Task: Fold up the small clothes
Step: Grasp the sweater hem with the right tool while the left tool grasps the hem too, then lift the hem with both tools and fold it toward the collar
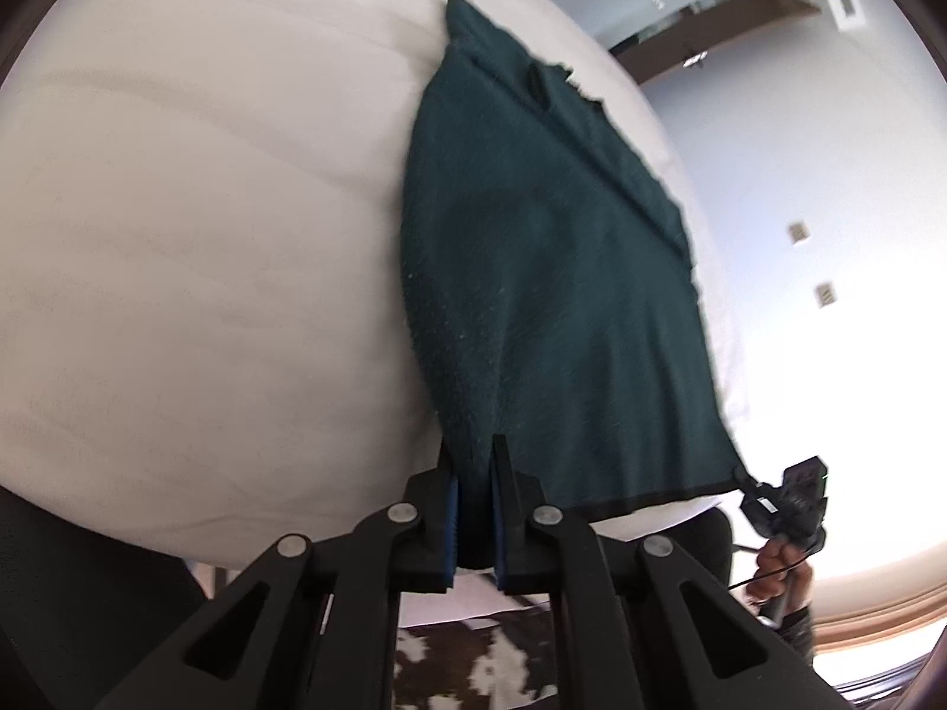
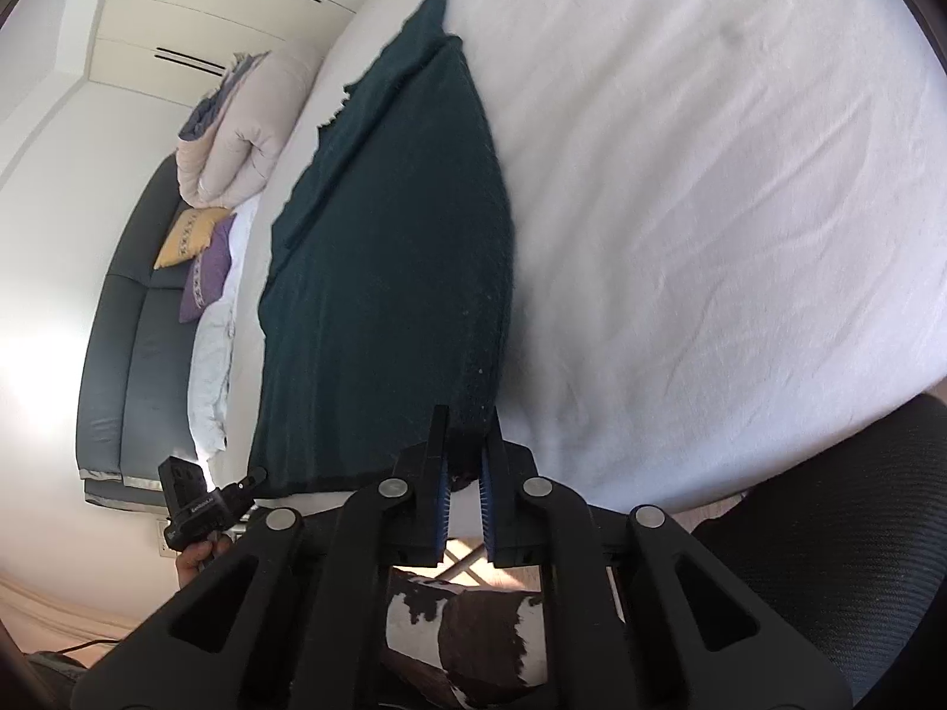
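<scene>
- Left tongs (image 1: 473, 461): clamped on one near corner of the dark green cloth (image 1: 550, 272), fabric pinched between the blue-lined fingers (image 1: 451, 509).
- Right tongs (image 2: 464, 438): clamped on the other near corner of the same cloth, fingers closed on the hem.
- Dark green cloth: spread lengthwise on the white bed (image 1: 195, 248), near hem at the bed's edge; a second layer shows along one long side.
- Beyond the bed: a rolled duvet (image 2: 248, 124), yellow cushion (image 2: 189, 236) and purple cushion (image 2: 207, 278) beside a dark sofa (image 2: 127, 355).
- Below the tongs: a brown-and-white cowhide rug (image 2: 473, 633).
</scene>
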Action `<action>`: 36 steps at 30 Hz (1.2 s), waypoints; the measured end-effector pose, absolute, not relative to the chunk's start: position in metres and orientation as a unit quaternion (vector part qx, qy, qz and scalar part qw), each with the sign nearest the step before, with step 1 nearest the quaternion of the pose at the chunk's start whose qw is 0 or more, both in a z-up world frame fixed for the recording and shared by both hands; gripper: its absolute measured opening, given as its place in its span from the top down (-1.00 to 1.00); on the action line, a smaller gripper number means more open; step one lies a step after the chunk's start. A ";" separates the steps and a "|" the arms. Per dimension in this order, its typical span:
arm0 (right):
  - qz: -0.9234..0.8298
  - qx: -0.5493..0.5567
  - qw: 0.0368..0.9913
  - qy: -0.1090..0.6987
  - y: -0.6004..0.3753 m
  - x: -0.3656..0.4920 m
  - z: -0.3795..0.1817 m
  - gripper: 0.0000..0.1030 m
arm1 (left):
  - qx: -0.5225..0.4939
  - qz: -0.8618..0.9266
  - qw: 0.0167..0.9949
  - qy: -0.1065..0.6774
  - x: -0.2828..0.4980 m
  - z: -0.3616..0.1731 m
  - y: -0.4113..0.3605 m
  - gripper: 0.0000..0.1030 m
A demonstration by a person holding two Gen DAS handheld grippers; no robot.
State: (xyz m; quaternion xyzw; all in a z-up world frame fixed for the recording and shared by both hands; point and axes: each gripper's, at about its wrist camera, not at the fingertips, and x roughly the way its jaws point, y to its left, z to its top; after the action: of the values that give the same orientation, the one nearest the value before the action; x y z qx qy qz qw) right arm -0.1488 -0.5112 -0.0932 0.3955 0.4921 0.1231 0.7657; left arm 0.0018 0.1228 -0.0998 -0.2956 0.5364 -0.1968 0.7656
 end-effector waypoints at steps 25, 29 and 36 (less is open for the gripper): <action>0.151 0.423 0.809 0.378 -0.511 -0.010 0.002 0.87 | -0.402 -0.255 0.774 0.418 0.091 -0.011 0.135 0.86; 0.141 0.421 0.819 0.364 -0.511 0.038 0.013 0.87 | -0.413 -0.249 0.772 0.414 0.128 -0.011 0.136 0.86; 0.116 0.422 0.828 0.350 -0.516 0.132 0.012 0.87 | -0.415 -0.242 0.770 0.420 0.206 -0.016 0.130 0.86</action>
State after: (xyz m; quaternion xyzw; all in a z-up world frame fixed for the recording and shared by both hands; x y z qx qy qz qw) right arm 0.1319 -0.5161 0.0120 0.4223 0.3497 0.1162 0.8282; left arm 0.2058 0.1303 -0.0165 -0.4151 0.4201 -0.2415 0.7700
